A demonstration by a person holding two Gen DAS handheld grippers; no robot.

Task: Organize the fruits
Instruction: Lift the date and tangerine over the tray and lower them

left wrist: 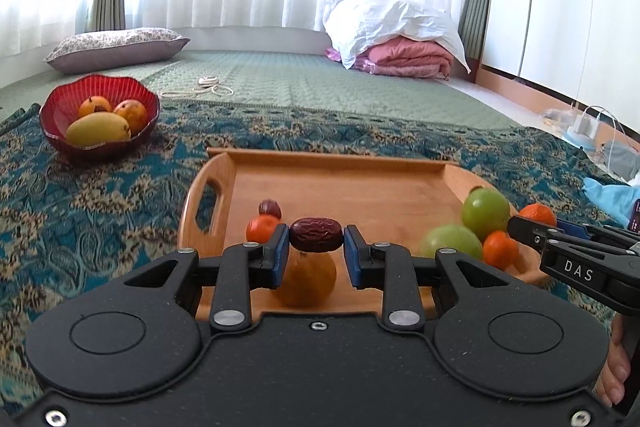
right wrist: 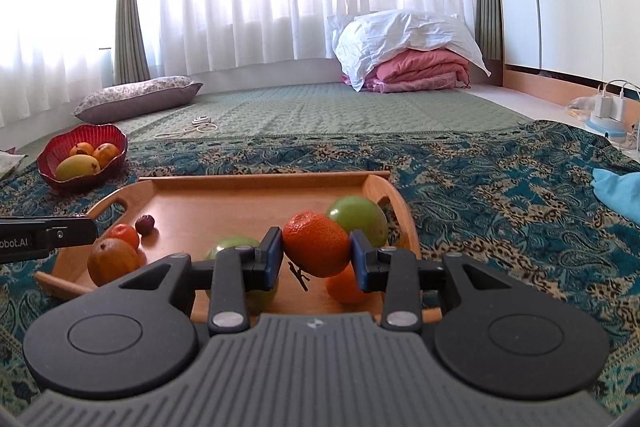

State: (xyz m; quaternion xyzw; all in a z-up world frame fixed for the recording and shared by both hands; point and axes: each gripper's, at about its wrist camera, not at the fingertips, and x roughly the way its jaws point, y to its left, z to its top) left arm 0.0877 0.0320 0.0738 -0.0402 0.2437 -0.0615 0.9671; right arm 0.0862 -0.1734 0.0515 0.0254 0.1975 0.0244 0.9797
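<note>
My left gripper (left wrist: 316,241) is shut on a dark red date (left wrist: 315,235) and holds it above the wooden tray (left wrist: 340,175). My right gripper (right wrist: 316,247) is shut on a mandarin (right wrist: 316,243) above the tray's right part (right wrist: 240,195). On the tray lie two green apples (left wrist: 486,213) (left wrist: 452,243), small mandarins (left wrist: 262,227) (left wrist: 500,247), another date (left wrist: 270,207) and an orange-brown fruit (left wrist: 310,277). A red bowl (left wrist: 98,99) at the far left holds a mango and two orange fruits; it also shows in the right wrist view (right wrist: 82,151).
The tray sits on a teal patterned cloth (left wrist: 100,207) over a green mat. A pillow (left wrist: 116,47) lies at the back left, folded pink bedding (left wrist: 408,57) at the back right. Chargers and cables (right wrist: 608,107) lie at the right, a light blue cloth (right wrist: 620,191) nearby.
</note>
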